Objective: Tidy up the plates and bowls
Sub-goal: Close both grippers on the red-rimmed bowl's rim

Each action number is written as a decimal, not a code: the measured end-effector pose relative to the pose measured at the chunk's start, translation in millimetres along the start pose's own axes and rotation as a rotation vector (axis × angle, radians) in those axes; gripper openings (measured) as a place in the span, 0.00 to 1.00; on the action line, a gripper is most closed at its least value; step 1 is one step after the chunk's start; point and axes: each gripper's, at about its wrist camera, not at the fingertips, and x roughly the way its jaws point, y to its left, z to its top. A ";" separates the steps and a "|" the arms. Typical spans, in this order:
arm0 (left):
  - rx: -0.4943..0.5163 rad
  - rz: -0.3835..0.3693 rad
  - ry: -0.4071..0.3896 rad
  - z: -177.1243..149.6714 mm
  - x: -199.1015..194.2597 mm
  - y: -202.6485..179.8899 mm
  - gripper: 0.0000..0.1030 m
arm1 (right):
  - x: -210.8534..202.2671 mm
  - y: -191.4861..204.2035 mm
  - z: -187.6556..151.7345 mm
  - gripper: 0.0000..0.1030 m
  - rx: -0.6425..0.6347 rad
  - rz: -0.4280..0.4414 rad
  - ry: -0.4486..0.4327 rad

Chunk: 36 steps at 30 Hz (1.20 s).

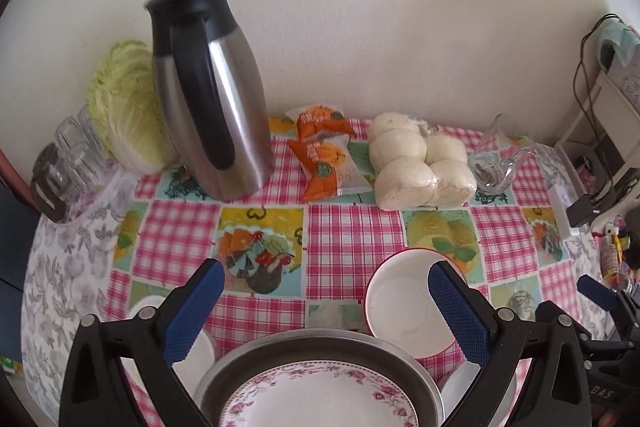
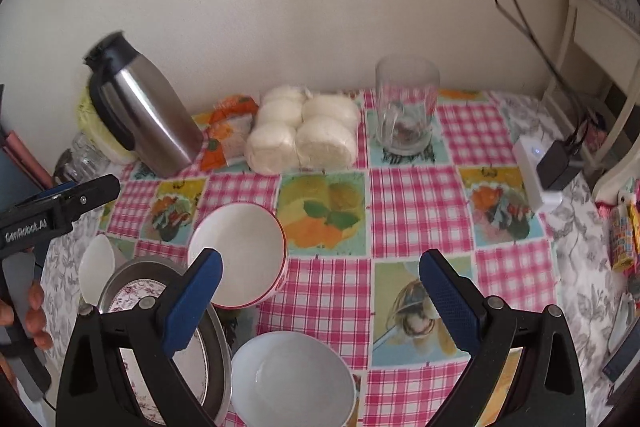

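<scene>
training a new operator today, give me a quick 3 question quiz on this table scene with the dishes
1. True or false: the floral plate lies inside the metal pan.
2. Which claw is holding a dish? A) left claw B) right claw C) neither
3. Fill in: the bowl with the red rim stands on the ____ tablecloth.

Key: 1 true. 2 C, both claws are open and empty. 3 checked (pink and white).
</scene>
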 end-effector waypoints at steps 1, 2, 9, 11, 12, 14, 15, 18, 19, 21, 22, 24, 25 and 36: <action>-0.012 -0.005 0.020 -2.1 9.2 -0.2 1.00 | 7.1 2.0 -0.4 0.95 -0.005 -0.007 0.008; -0.023 -0.016 0.043 -3.3 18.7 -0.4 0.99 | 15.2 4.2 -0.4 0.91 -0.007 -0.005 0.021; -0.037 -0.042 0.155 -7.5 71.1 -8.0 0.80 | 65.1 15.0 -5.3 0.48 0.012 0.020 0.128; -0.028 -0.045 0.185 -6.7 81.1 -10.7 0.72 | 74.8 17.5 -6.0 0.39 0.010 0.024 0.145; -0.019 -0.036 0.202 -8.5 85.9 -12.8 0.70 | 78.9 18.9 -6.0 0.32 0.007 0.023 0.152; -0.004 -0.011 0.236 -11.3 95.8 -15.2 0.55 | 84.8 21.2 -5.3 0.27 0.008 0.034 0.159; -0.003 -0.013 0.247 -12.2 100.0 -15.4 0.50 | 86.4 22.4 -4.9 0.25 0.006 0.037 0.161; -0.014 -0.034 0.264 -15.5 109.5 -16.6 0.40 | 93.3 29.6 -4.0 0.21 -0.016 0.029 0.170; -0.015 -0.042 0.270 -16.7 112.5 -18.1 0.35 | 96.1 31.8 -4.0 0.20 -0.021 0.030 0.174; -0.005 -0.044 0.281 -18.2 116.9 -22.9 0.29 | 101.2 34.0 -4.0 0.17 -0.022 0.039 0.185; 0.002 -0.043 0.288 -19.1 119.3 -25.6 0.24 | 103.5 34.8 -4.4 0.17 -0.020 0.043 0.188; 0.015 -0.046 0.298 -20.7 124.1 -30.6 0.17 | 107.9 36.0 -4.9 0.15 -0.017 0.047 0.193; 0.019 -0.048 0.304 -21.8 126.4 -32.6 0.14 | 109.3 36.6 -5.3 0.15 -0.018 0.049 0.195; 0.024 -0.080 0.286 -28.4 125.6 -47.8 0.11 | 102.8 21.7 -7.8 0.12 0.015 0.040 0.175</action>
